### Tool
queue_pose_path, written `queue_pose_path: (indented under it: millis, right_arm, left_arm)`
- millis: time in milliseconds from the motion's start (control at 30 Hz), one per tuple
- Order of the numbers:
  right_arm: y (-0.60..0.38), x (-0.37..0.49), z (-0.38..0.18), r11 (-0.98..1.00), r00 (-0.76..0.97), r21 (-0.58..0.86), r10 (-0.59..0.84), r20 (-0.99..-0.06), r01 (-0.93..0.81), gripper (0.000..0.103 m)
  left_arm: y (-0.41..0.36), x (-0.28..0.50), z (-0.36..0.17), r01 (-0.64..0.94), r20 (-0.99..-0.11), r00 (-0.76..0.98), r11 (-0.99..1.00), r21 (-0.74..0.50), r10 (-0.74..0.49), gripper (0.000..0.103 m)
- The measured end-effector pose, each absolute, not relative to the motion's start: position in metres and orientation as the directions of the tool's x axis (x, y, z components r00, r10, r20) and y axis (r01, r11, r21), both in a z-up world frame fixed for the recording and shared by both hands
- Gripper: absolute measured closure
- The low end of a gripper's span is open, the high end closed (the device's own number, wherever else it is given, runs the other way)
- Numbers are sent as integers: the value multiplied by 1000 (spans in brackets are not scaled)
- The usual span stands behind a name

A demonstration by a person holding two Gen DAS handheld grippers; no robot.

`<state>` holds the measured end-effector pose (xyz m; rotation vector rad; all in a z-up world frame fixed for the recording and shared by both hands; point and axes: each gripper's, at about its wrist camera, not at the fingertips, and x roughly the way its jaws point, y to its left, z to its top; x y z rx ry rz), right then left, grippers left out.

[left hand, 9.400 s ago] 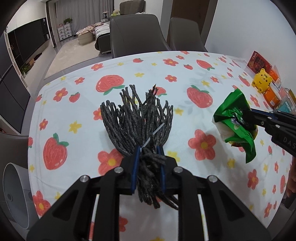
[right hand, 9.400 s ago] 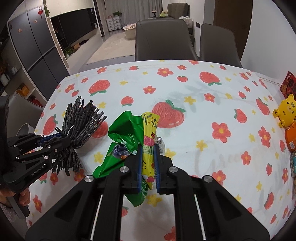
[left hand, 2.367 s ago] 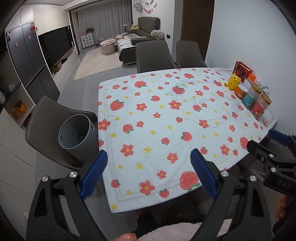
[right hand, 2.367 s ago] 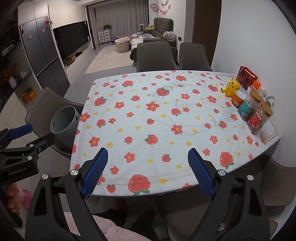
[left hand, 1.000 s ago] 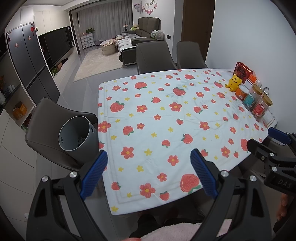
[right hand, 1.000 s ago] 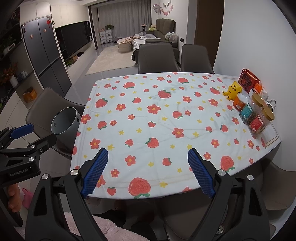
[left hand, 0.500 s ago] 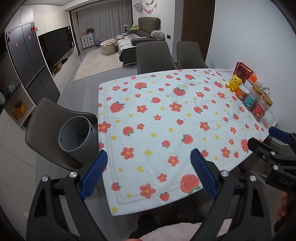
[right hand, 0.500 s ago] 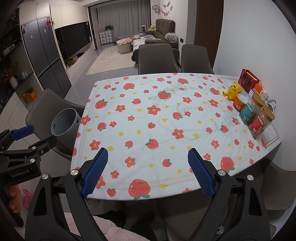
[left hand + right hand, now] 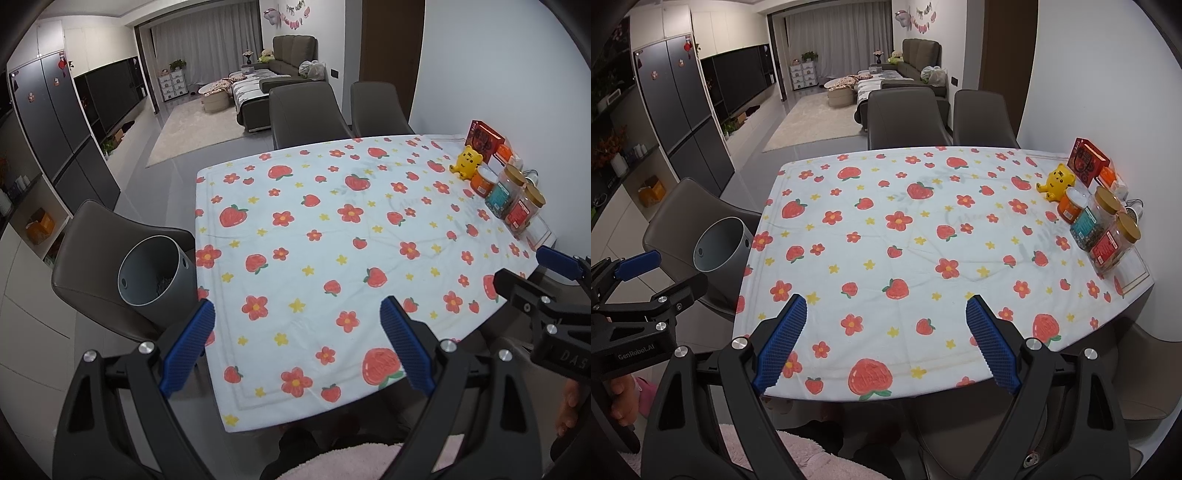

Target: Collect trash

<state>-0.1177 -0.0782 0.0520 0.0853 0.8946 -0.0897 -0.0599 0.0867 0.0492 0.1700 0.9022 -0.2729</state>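
1. I count one grey bin (image 9: 153, 273).
2. One yellow figurine (image 9: 1058, 181).
3. Three jars (image 9: 1093, 223).
4. One red box (image 9: 1087, 160).
5. Two grippers (image 9: 297, 343), four blue fingers (image 9: 783, 339).
6. One bench (image 9: 923, 236).

The worktop (image 9: 923, 258), under a white cloth printed with strawberries and flowers, carries along its right edge a yellow bear figure (image 9: 1057, 181), a red box (image 9: 1086, 159) and three lidded jars (image 9: 1102, 225), with two grey chairs (image 9: 905, 118) at its far side.
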Motion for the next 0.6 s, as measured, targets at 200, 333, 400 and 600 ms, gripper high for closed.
queue_pose_path:
  millis: [200,333,400,600]
  right_arm:
    - [-79,-118,52,993,624,36,-43,-780,113,18]
    - [-78,-117,52,993,623,36,-42,-781,113,18]
    - [-78,-117,52,993,622,34,-44,-781,113,18]
    - [-78,-118,51,993,624,37,-42,-781,113,18]
  left_arm:
    - [86,-57,49,309,-795,582,951,21,-172,12]
    - [85,-56,50,315,-794,580,949,11,-183,12]
    - [83,-56,51,314,-795,576,949,4,-187,12]
    - [84,-54,51,307,-797,576,952,3,-183,12]
